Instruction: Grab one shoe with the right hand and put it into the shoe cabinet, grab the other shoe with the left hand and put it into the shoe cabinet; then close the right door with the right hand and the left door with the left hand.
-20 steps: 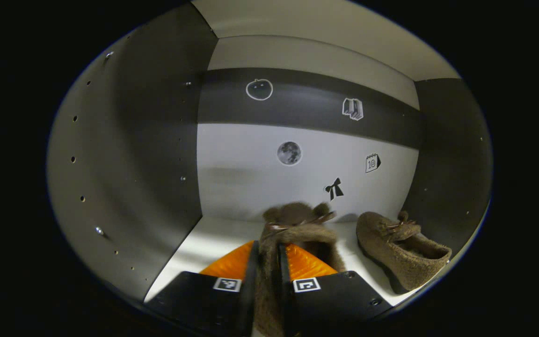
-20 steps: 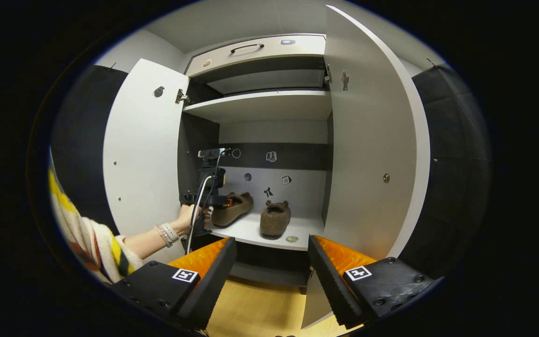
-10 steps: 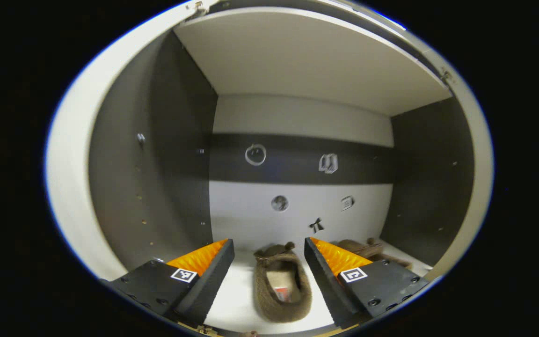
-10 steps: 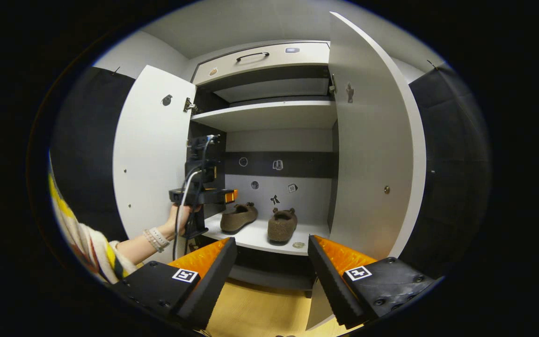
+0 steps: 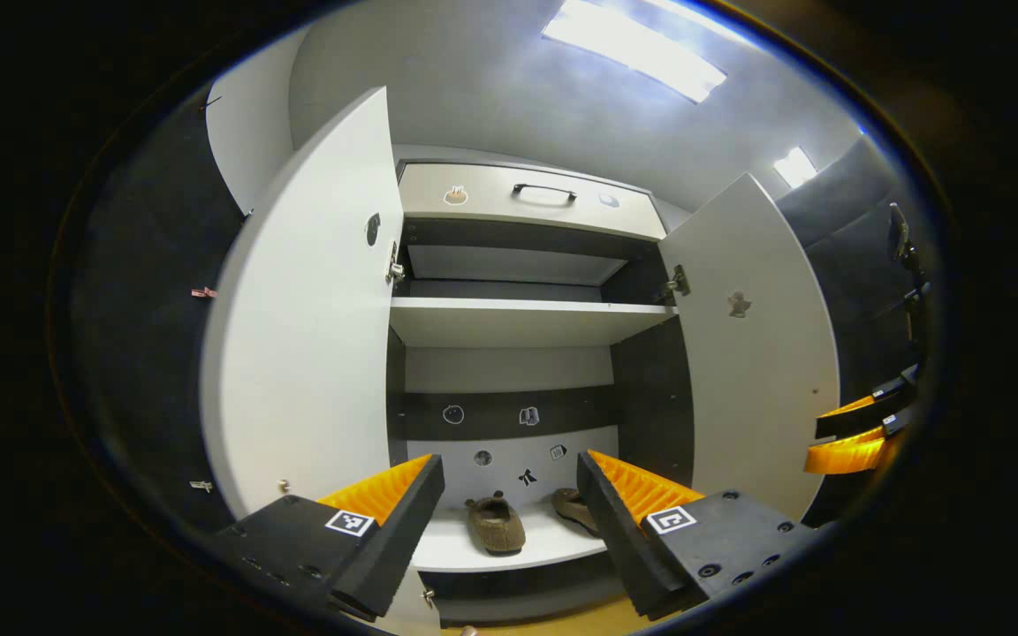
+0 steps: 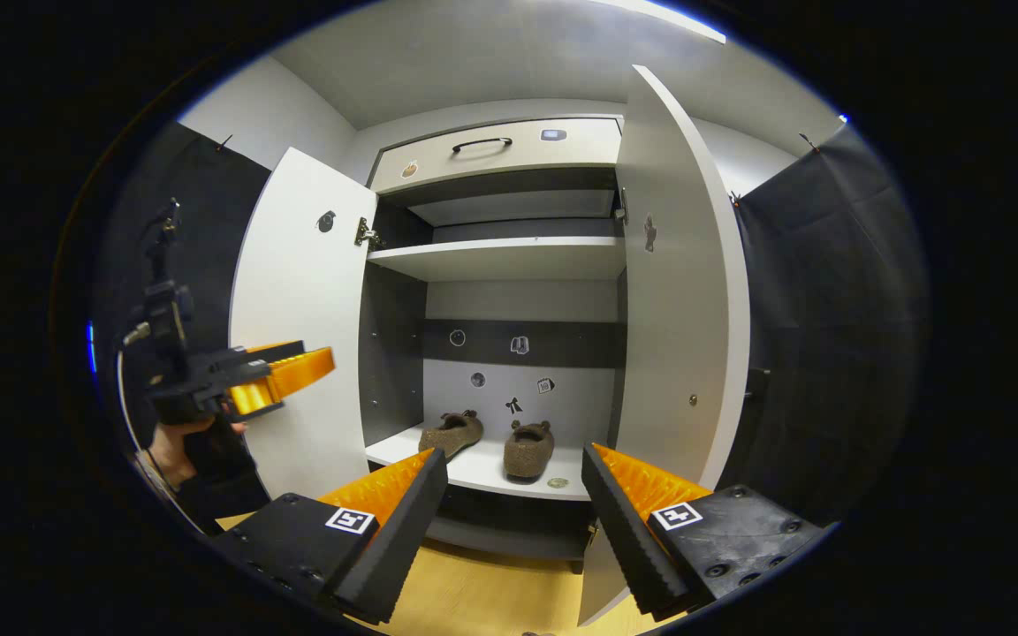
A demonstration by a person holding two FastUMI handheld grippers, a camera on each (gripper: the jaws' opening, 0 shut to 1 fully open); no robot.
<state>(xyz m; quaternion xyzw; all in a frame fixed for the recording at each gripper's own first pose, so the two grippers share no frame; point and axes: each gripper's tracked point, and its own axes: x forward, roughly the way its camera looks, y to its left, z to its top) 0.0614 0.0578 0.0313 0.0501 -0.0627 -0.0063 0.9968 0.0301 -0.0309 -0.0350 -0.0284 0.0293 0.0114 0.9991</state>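
Note:
Two brown fuzzy shoes stand side by side on the lower shelf of the open white shoe cabinet (image 6: 500,256): the left shoe (image 5: 496,523) (image 6: 452,433) and the right shoe (image 5: 575,508) (image 6: 529,449). My left gripper (image 5: 507,459) is open and holds nothing, well back from the cabinet. In the right gripper view it (image 6: 319,362) hangs in front of the left door (image 6: 301,327), held by a hand (image 6: 173,442). My right gripper (image 6: 513,452) is open too, facing the cabinet from a distance. It (image 5: 814,446) sits at the right edge of the left gripper view.
Both doors stand wide open: the left door (image 5: 306,336) and the right door (image 5: 761,353) (image 6: 681,291). A drawer with a dark handle (image 6: 482,141) tops the cabinet. Wooden floor (image 6: 491,601) lies in front. A small round sticker (image 6: 557,483) marks the shelf's front edge.
My left gripper opened, left its shoe on the shelf beside the other one, and pulled back out of the cabinet to the left. The right gripper tilted up slightly.

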